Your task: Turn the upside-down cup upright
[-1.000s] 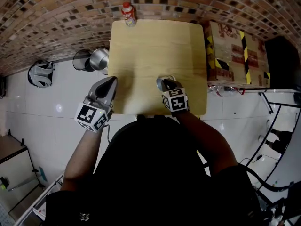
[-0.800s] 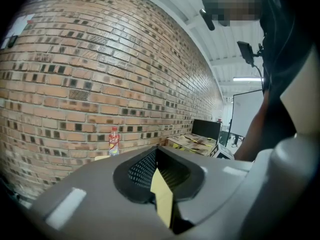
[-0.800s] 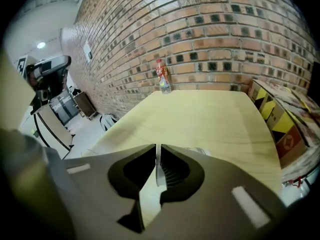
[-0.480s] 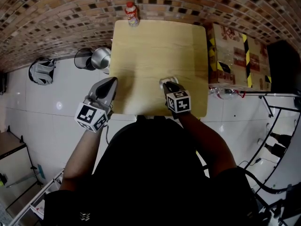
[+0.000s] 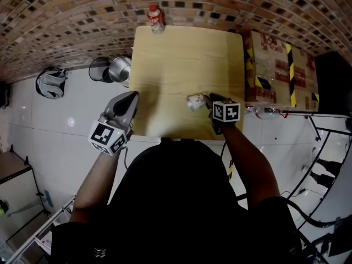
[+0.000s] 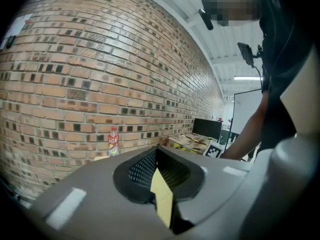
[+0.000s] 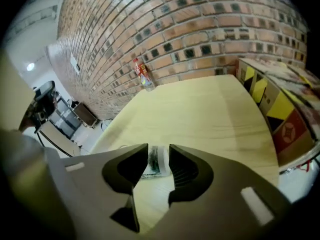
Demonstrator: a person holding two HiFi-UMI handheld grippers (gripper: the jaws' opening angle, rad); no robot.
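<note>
A small white cup (image 5: 194, 101) with a dark print sits near the front right of the wooden table (image 5: 181, 54) and seems to lie on its side, mouth to the left. My right gripper (image 5: 208, 99) is just right of it, jaws opening. In the right gripper view the cup (image 7: 155, 163) shows in the gap past the fingertips of that gripper (image 7: 159, 152), and the pads do not press on it. My left gripper (image 5: 128, 99) hangs shut and empty beside the table's left edge, far from the cup. In its own view the left gripper (image 6: 156, 156) points level toward the brick wall.
A red-labelled bottle (image 5: 156, 17) stands at the table's far edge against the brick wall; it also shows as the bottle (image 7: 143, 75) and the bottle (image 6: 113, 140). A cardboard box (image 5: 275, 65) with black-yellow tape flanks the table's right side. A metal pot (image 5: 119, 68) sits on the floor at left.
The right gripper has slid to the right and its jaws have spread off the cup, which now shows uncovered to its left. The left gripper has kept still.
</note>
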